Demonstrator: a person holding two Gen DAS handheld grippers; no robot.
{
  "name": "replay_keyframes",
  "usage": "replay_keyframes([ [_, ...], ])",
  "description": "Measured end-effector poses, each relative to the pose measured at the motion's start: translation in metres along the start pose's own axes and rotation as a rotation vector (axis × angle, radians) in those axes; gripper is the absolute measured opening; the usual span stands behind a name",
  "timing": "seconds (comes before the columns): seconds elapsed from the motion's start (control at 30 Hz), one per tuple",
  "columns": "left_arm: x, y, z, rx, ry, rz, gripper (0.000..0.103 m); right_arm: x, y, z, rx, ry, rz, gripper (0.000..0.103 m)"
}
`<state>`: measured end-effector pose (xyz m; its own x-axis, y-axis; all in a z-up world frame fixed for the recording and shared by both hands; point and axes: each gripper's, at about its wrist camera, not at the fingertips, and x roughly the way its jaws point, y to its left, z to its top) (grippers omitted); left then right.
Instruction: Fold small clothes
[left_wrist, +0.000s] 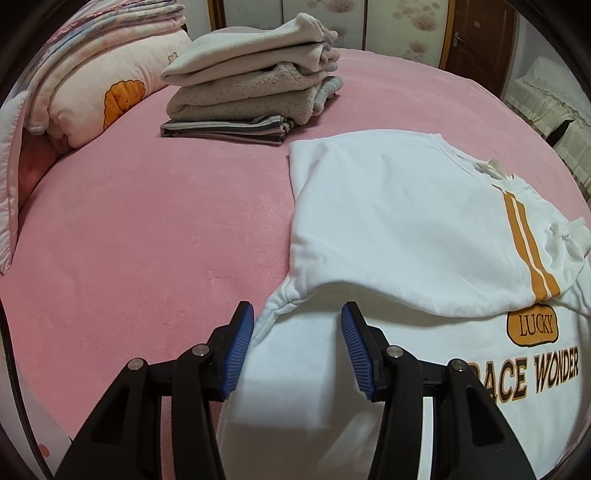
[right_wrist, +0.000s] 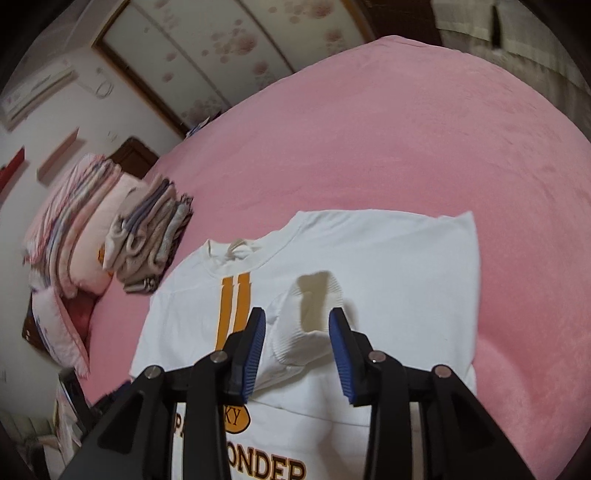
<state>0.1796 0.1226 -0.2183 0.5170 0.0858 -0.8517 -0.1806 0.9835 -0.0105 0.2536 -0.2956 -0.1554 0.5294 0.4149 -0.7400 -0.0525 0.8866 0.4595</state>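
Sweatshirt (left_wrist: 388, 221), sleeves folded in: left gripper (left_wrist: 297, 345) spread over near-left edge, right gripper (right_wrist: 297, 347) spread around cuff (right_wrist: 314, 321); next, fold body.

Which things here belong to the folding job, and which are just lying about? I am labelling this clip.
In the job:
white sweatshirt
its ribbed cuff, between the open right gripper
left gripper, open over the sweatshirt's edge
stack of folded clothes

Lying about:
folded quilts
pink bed cover
air conditioner
door
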Motion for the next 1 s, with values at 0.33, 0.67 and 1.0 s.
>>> replay_keyframes([
  [0.33,0.006,0.002,0.005,-0.004,0.022,-0.011,0.048,0.021,0.022,-0.013,-0.302,0.085,-0.233,0.004],
  [0.67,0.008,-0.007,0.003,0.074,0.047,-0.006,0.05,0.017,-0.016,-0.026,-0.211,0.145,-0.264,0.005],
  [1.0,-0.02,0.017,0.021,0.061,0.025,-0.008,0.05,0.019,-0.042,0.011,-0.038,0.105,-0.167,0.037],
])
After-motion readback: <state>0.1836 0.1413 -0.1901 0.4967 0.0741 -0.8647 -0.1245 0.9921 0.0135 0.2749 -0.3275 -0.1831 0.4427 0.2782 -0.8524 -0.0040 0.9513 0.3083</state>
